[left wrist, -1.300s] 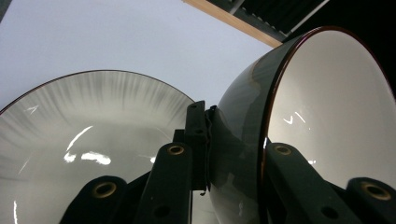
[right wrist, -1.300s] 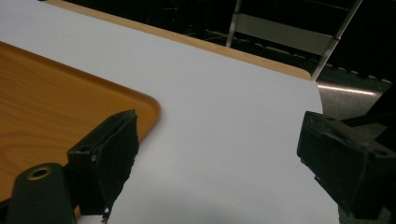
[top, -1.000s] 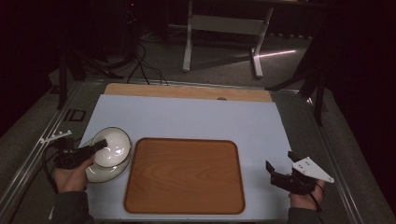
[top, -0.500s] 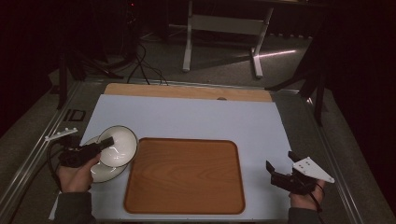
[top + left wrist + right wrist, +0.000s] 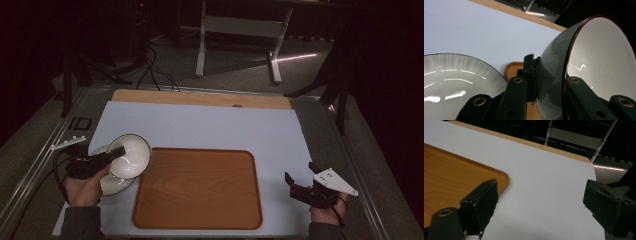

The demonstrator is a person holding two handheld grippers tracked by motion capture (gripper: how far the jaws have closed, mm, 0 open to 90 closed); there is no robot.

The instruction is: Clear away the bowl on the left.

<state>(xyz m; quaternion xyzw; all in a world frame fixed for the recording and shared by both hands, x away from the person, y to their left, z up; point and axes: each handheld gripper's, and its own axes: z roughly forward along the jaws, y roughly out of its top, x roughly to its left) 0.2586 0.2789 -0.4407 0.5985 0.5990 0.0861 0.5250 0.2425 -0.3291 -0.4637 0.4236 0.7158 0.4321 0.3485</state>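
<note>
Glossy round bowl [image 5: 131,155], white inside, tilted over wooden tray [image 5: 200,187].

Both hand-held grippers are black. The left hand-held gripper [image 5: 116,151] has a thin white bar and a black cable. The right hand-held gripper [image 5: 301,178] has a white three-cornered plate with small holes. Brass screws sit in the jaws. The sleeves are dark grey.

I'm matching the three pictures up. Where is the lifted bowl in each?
High view: bowl at left, tilted, rim clamped by the left gripper, above the plate.
Left gripper view: bowl at right, wall between the jaws.
Right gripper view: not in it.
Shared landmark: tray.
</note>
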